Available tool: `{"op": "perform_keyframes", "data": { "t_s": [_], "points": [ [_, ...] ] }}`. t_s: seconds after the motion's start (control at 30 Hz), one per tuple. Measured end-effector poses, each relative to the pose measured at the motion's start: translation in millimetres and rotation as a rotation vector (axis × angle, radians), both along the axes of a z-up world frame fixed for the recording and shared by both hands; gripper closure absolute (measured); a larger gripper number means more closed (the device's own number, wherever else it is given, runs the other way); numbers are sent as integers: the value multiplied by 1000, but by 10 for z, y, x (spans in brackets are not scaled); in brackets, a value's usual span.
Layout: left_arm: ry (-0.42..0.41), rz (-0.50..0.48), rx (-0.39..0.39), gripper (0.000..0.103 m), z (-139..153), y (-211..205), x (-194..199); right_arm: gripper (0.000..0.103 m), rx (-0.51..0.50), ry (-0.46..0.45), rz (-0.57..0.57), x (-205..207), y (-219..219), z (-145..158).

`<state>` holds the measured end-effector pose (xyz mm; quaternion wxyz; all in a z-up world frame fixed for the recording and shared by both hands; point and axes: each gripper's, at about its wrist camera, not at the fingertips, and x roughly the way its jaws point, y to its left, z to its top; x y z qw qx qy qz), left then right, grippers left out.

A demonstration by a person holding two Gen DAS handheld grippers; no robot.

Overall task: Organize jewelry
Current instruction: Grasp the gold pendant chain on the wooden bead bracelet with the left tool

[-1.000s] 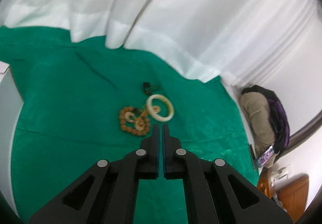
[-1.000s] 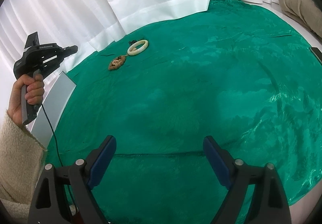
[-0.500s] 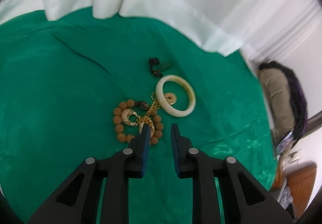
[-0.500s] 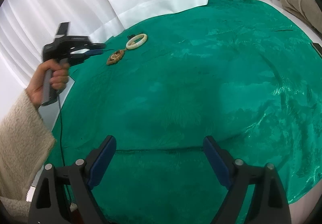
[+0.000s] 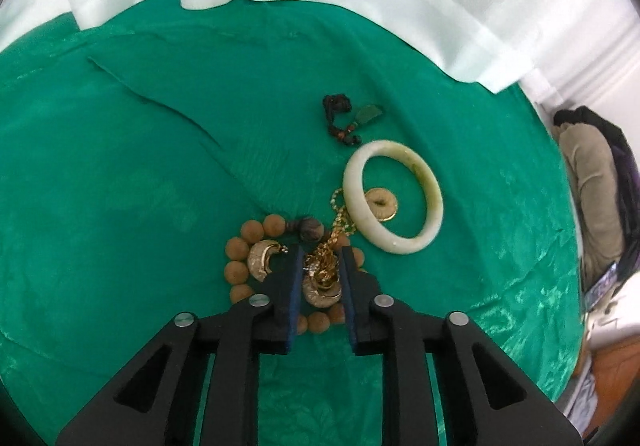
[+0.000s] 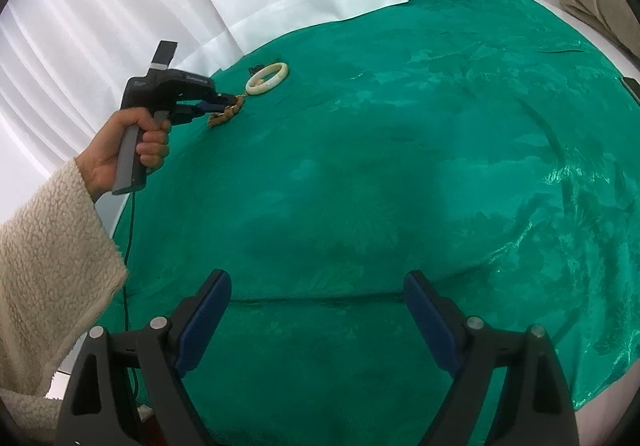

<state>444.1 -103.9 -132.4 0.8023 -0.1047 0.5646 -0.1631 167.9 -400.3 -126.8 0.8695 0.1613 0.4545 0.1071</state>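
Tangle, left wrist view: gold chain (image 5: 326,262) sits bunched in the lower middle of the frame, inside the ring of the wooden bead bracelet (image 5: 256,234) and over a gold crescent piece (image 5: 262,260).
Left hand-held gripper (image 5: 320,266): its jaws have just been opening and now stand a narrow gap apart, straddling the chain bunch; the pads do not clearly press on it, so I read it as released.
Snag risk: the chain runs up and right toward the white bangle (image 5: 394,197), where a gold disc (image 5: 382,203) lies inside the ring; closing and lifting here could drag the bangle or beads along.
Miss risk: the narrow gap may catch only a few links, or pinch the green cloth (image 5: 120,185) beneath.
Bystander: a dark cord pendant (image 5: 348,119) lies just above the bangle, apart from the tangle.
Pile, right wrist view: the jewelry sits small in the upper left of the frame, with the left tool's tips at the beads (image 6: 226,113) beside the bangle (image 6: 267,78).
Right hand-held gripper (image 6: 318,320): released wide, holding nothing, low in the frame over bare cloth (image 6: 400,165) and well apart from the pile.
Support risk: too far off to steady the bangle if the chain pulls.
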Motion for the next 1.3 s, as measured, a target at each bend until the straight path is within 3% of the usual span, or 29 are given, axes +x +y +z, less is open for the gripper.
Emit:
{"op": "perform_keyframes", "data": {
  "t_s": [0.07, 0.13, 0.2, 0.23, 0.3, 0.4, 0.47, 0.57, 0.63, 0.77, 0.8, 0.9, 0.93, 1.07, 1.3],
  "points": [
    [16, -30, -27, 56, 8, -33, 31, 13, -2, -4, 6, -18, 15, 12],
    [11, -61, -15, 51, 36, -108, 18, 13, -3, -3, 9, -28, 29, 6],
    [-16, -72, 51, 58, 49, -176, -20, 13, -2, -1, 10, -35, 37, -3],
    [-28, -61, 98, 71, 55, -184, -37, 13, -2, 0, 10, -47, 36, -6],
    [-17, -26, 64, 77, 57, -134, -32, 13, -3, -1, 6, -65, 35, -1],
    [45, 77, -73, 96, -9, 141, -13, 13, -1, -2, -2, -86, 16, 9],
    [37, 91, -102, 95, -43, 222, -48, 13, 1, -3, -6, -84, 13, 14],
    [-32, 17, 23, 92, 21, 46, -119, 13, 0, -1, -7, -80, 39, 14],
    [-39, 13, 50, 90, 45, -25, -109, 13, -1, -2, -3, -95, 58, 20],
    [-31, 5, 22, 62, 75, -152, -54, 13, -6, -4, 4, -119, 102, 30],
    [-38, -6, 48, 63, 79, -224, -46, 13, -8, -4, 5, -125, 106, 26],
    [-91, -58, 215, 83, 93, -408, -112, 13, -12, 7, 2, -139, 96, 9],
    [-97, -58, 224, 84, 96, -412, -131, 13, -11, 5, 0, -145, 94, 14],
    [-67, 9, 131, 85, 144, -253, -241, 13, -14, -16, -11, -167, 75, 80],
    [-154, 54, -52, 85, 685, 179, -622, 13, -10, -21, -28, -163, 4, 90]
  ]
}}
